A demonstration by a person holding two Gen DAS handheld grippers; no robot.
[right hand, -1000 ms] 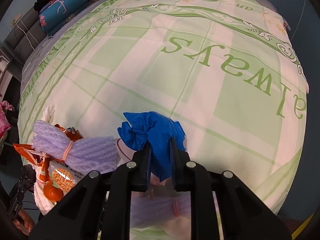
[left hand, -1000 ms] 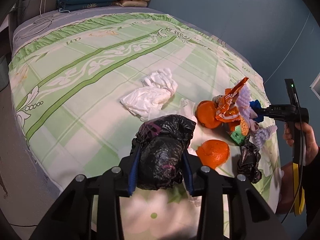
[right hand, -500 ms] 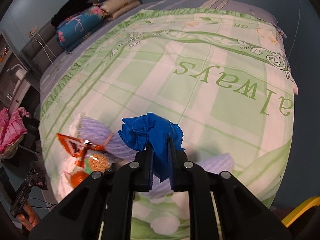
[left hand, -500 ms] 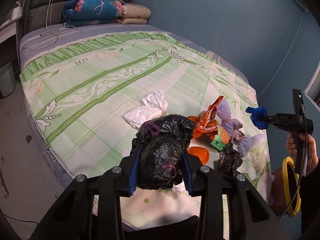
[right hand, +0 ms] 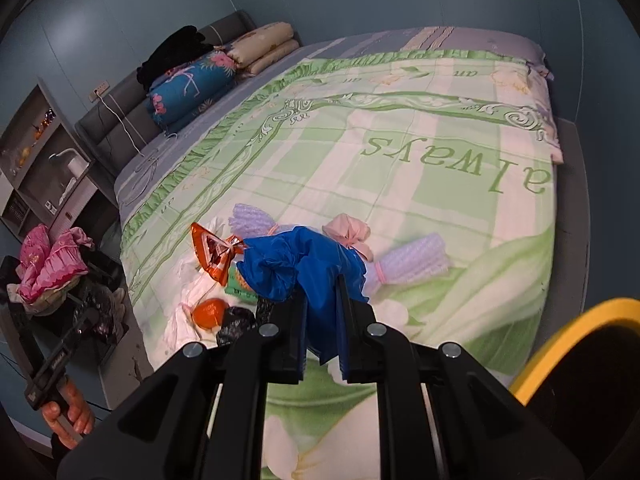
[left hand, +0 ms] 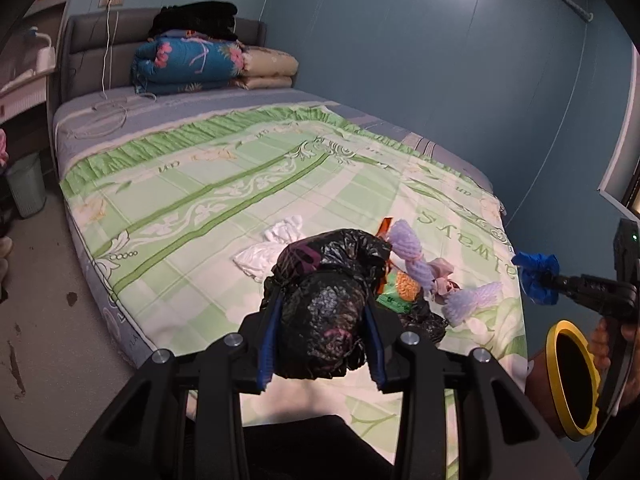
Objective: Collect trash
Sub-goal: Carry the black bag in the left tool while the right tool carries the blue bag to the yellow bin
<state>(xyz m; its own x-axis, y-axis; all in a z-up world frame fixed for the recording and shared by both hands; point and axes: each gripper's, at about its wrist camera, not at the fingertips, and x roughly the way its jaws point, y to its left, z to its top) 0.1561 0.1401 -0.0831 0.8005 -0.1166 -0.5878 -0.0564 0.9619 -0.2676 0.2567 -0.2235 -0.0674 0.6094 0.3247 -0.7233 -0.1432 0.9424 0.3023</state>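
Note:
My left gripper [left hand: 322,336] is shut on a crumpled black plastic bag [left hand: 324,304], held up above the near edge of the bed. My right gripper [right hand: 322,320] is shut on a blue plastic scrap [right hand: 300,264], and that blue scrap [left hand: 536,276] also shows at the right in the left wrist view, off the bed's side. A yellow-rimmed bin [left hand: 572,376] stands below it; the bin's rim [right hand: 576,328] fills the lower right corner of the right wrist view. On the bedspread lie an orange wrapper [right hand: 212,252], purple foam nets [right hand: 412,264], an orange [right hand: 210,312] and white tissues [left hand: 272,248].
The green patterned bedspread [left hand: 224,184] covers the bed; folded quilts [left hand: 188,64] are stacked at its head. A small pale basket [left hand: 26,186] stands on the floor at the left. Pink clothes [right hand: 52,264] sit on a stand beside the bed.
Both grippers have risen and drawn back from the trash pile with their loads. The right one carried the blue scrap off the bed's side, and the yellow bin has come into view.

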